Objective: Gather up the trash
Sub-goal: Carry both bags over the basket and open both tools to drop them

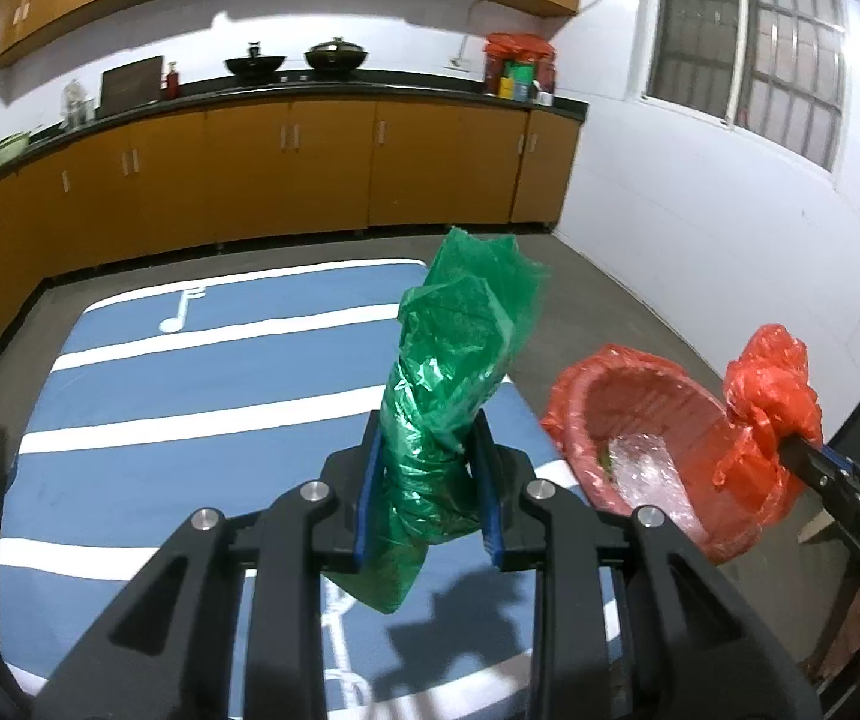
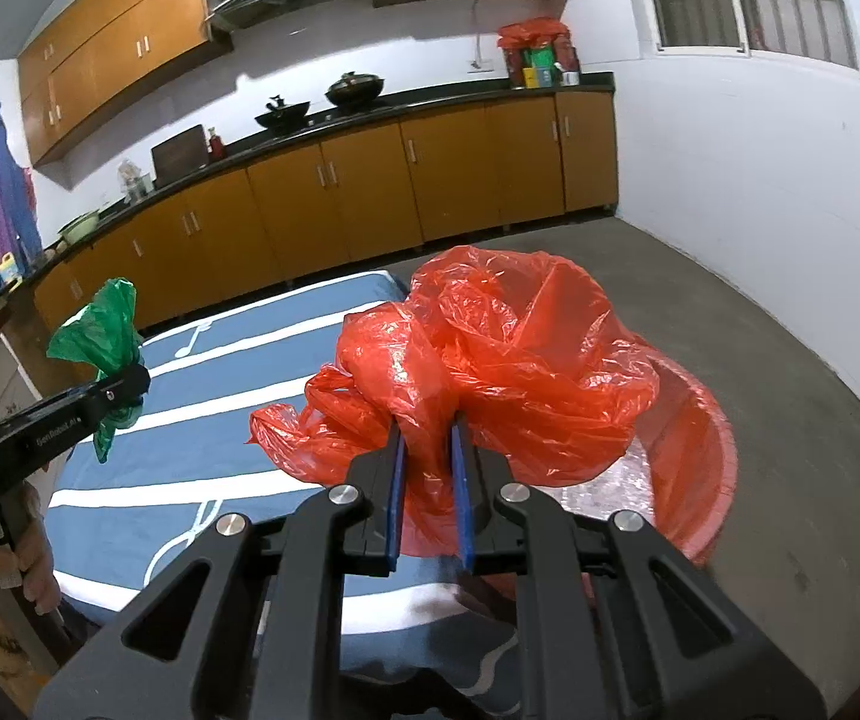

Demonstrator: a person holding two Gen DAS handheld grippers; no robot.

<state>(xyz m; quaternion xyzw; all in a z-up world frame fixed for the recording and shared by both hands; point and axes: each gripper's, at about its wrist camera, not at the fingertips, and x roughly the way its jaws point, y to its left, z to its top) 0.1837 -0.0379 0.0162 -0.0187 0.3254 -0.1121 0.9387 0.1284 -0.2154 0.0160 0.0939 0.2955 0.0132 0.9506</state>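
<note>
My left gripper (image 1: pixel 427 420) is shut on a crumpled green plastic bag (image 1: pixel 454 384) and holds it upright above the blue striped table (image 1: pixel 190 408). It also shows in the right wrist view (image 2: pixel 103 354). My right gripper (image 2: pixel 427 420) is shut on a bunched red plastic bag (image 2: pixel 502 354), held over the red basin (image 2: pixel 700 456). In the left wrist view the red bag (image 1: pixel 769 390) hangs at the basin's (image 1: pixel 640 396) right rim. The basin holds clear plastic wrap (image 1: pixel 652 468).
The basin stands beside the table's right edge above a grey concrete floor (image 2: pixel 760 312). Orange kitchen cabinets (image 1: pixel 286 168) with a black counter line the far wall. A white wall with a window (image 1: pixel 748 36) is on the right.
</note>
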